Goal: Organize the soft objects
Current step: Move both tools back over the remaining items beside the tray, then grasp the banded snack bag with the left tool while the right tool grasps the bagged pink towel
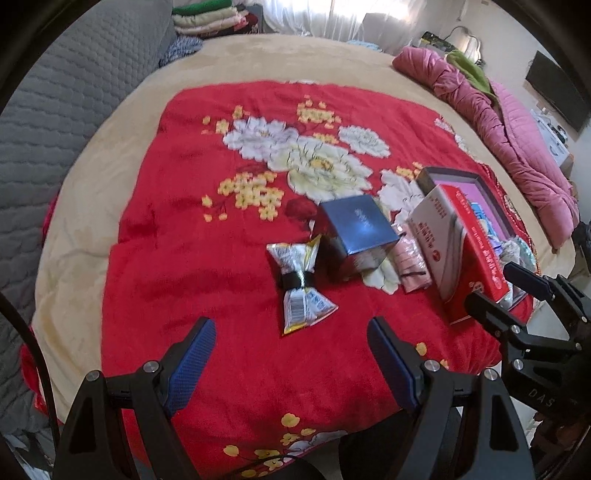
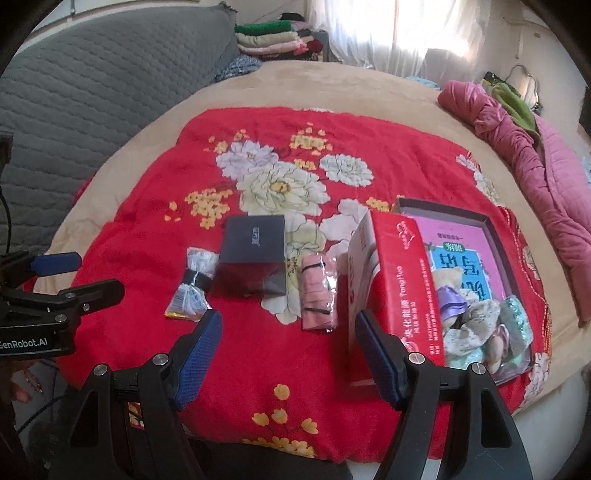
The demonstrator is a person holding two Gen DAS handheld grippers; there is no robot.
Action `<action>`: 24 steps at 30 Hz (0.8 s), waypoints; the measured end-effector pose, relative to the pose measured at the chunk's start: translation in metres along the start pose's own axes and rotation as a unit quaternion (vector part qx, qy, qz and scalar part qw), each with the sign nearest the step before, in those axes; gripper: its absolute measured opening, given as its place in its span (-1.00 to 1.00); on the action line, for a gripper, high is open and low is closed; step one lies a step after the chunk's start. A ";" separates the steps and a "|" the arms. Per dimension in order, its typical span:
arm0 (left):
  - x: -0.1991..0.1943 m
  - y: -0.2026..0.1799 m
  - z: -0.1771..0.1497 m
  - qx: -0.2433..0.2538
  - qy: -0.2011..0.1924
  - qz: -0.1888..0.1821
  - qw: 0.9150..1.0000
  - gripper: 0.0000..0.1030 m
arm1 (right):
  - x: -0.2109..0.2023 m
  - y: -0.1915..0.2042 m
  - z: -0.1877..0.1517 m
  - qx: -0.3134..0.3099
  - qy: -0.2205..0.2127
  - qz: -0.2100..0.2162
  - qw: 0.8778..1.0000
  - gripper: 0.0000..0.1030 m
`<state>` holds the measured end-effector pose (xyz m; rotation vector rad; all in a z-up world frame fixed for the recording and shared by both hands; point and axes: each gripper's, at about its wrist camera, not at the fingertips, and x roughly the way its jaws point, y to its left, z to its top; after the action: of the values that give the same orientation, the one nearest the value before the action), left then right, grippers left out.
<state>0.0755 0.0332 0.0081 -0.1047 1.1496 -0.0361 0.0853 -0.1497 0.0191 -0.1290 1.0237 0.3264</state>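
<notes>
Only the right wrist view shows the tray's soft toys; both tools gape empty.

A home bedroom — bed under red floral blanket, folded clothes stacked.

Sunlit curtained window behind a bed, grey quilted headboard left.

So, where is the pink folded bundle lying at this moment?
In both wrist views, the pink bundle lies on the red floral blanket, between the dark blue box on its left and the red carton on its right.
</notes>
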 end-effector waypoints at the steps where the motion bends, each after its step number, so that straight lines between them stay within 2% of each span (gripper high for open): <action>1: 0.005 0.000 -0.001 0.000 0.005 0.001 1.000 0.62 | 0.003 0.001 -0.001 -0.002 0.004 0.000 1.000 0.46; 17: 0.047 0.002 -0.004 -0.007 0.045 0.006 0.999 0.62 | 0.048 0.005 -0.011 -0.012 0.043 -0.005 0.999 0.46; 24: 0.066 0.000 -0.003 -0.011 0.064 0.004 0.998 0.62 | 0.064 -0.001 -0.011 -0.004 0.053 -0.020 0.998 0.46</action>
<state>0.0995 0.0280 -0.0533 -0.1193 1.2779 -0.0228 0.1070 -0.1401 -0.0409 -0.1759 1.1238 0.2901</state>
